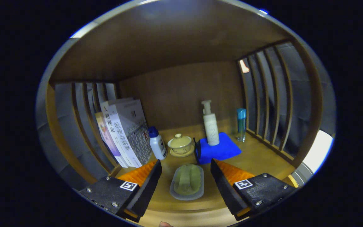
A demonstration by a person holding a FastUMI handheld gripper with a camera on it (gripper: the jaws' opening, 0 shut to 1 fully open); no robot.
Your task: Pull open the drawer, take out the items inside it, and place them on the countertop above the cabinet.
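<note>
While your gripper (186,176) hangs with its fingers spread apart and empty, the clear packet of green pieces (187,183) lies on the wooden countertop (257,160) between them, near its front edge. Pull back carelessly and a finger could, I judge, drag it off that edge. Behind stand a lidded cup (180,144), a pump bottle (210,124) on a blue cloth (219,151), and books (124,132) by the slatted left side.

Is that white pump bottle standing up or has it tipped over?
Upright. The pump bottle stands on the blue cloth, nozzle on top, beyond the open gripper.
</note>
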